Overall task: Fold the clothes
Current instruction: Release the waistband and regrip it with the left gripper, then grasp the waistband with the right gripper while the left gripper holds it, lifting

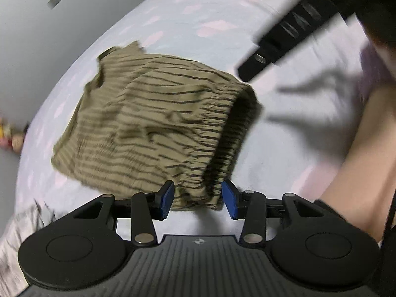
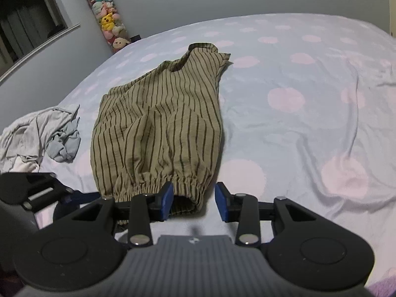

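Olive shorts with dark stripes (image 1: 148, 123) lie folded on the bed, also in the right wrist view (image 2: 158, 123). My left gripper (image 1: 198, 199) is open, its blue pads on either side of the elastic waistband corner, not closed on it. My right gripper (image 2: 193, 201) is open at the waistband's near right end, the fabric beside its left pad (image 2: 167, 198). The right gripper's black body (image 1: 284, 42) shows blurred at the top right of the left wrist view. The left gripper's body (image 2: 32, 188) shows at the left of the right wrist view.
The bed sheet (image 2: 297, 123) is pale blue with pink dots and wrinkled at the right. A crumpled grey-white garment (image 2: 39, 136) lies left of the shorts. A tube of plush toys (image 2: 109, 19) stands against the wall. The person's arm (image 1: 366, 160) is at the right.
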`<action>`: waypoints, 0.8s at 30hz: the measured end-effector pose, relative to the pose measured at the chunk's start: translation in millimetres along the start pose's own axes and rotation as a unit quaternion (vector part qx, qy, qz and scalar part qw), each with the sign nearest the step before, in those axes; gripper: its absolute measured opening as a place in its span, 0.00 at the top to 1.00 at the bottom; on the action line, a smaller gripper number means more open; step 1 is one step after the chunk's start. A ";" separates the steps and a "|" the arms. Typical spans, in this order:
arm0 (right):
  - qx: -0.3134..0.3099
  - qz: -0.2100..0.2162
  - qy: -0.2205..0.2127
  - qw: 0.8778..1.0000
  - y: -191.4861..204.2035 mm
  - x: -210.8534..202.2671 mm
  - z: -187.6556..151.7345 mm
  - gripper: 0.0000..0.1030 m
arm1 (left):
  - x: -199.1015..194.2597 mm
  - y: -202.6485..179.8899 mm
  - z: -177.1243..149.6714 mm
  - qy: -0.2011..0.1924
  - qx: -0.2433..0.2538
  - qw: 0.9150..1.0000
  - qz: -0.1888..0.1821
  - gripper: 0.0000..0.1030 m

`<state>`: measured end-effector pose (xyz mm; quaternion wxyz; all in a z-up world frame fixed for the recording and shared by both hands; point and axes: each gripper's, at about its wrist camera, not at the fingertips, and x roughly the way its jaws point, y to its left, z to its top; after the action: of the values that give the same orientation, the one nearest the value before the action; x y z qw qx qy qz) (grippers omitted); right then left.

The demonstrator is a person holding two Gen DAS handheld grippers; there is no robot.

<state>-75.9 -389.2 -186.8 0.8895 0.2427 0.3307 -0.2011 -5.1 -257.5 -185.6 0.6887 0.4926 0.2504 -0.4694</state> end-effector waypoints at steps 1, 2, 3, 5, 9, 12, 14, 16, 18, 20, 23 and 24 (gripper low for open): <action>0.002 0.001 0.001 1.000 -0.8 0.9 0.5 0.59 | 3.7 -4.9 1.7 0.005 0.020 1.000 0.007 0.60; 0.004 0.002 0.002 1.000 -1.3 1.8 0.9 0.58 | 7.2 -8.2 2.3 0.007 0.034 0.999 0.012 0.60; 0.005 0.002 0.003 1.000 -1.0 2.7 1.3 0.58 | 11.1 -10.2 2.5 0.011 0.044 0.999 0.013 0.60; 0.007 0.004 0.003 1.000 -1.0 3.4 1.6 0.58 | 18.6 -12.3 3.4 0.017 0.054 0.998 0.011 0.60; 0.010 0.010 0.004 1.000 -2.6 4.4 2.5 0.58 | 24.6 -7.5 2.5 0.015 0.051 0.999 -0.003 0.67; -0.001 0.017 0.005 1.000 -0.7 3.0 5.1 0.58 | 26.6 5.7 1.2 0.013 0.019 0.999 -0.032 0.70; -0.027 0.021 0.004 0.999 4.4 0.2 7.9 0.57 | 27.1 13.2 1.2 0.012 0.005 0.999 -0.048 0.72; -0.073 0.034 0.007 0.997 12.7 -3.6 11.4 0.49 | 27.1 20.2 1.8 0.013 -0.005 0.998 -0.063 0.75; -0.130 0.054 0.015 0.990 22.6 -5.1 12.4 0.46 | 26.4 31.1 3.4 0.013 -0.025 0.996 -0.083 0.79; -0.187 0.069 0.028 0.980 33.5 -4.2 10.6 0.46 | 25.5 44.6 4.9 0.013 -0.052 0.993 -0.105 0.84; -0.272 0.076 0.044 0.958 54.0 0.8 0.3 0.44 | 23.4 68.5 6.0 0.010 -0.103 0.985 -0.141 0.85; -0.305 0.066 0.044 0.949 61.8 3.1 -5.2 0.43 | 22.5 73.9 5.7 0.009 -0.114 0.982 -0.149 0.85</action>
<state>-44.2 -337.3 -173.9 0.9170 -0.0108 0.3982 -0.0207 70.0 -266.2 -168.8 0.6600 0.3726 0.3792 -0.5307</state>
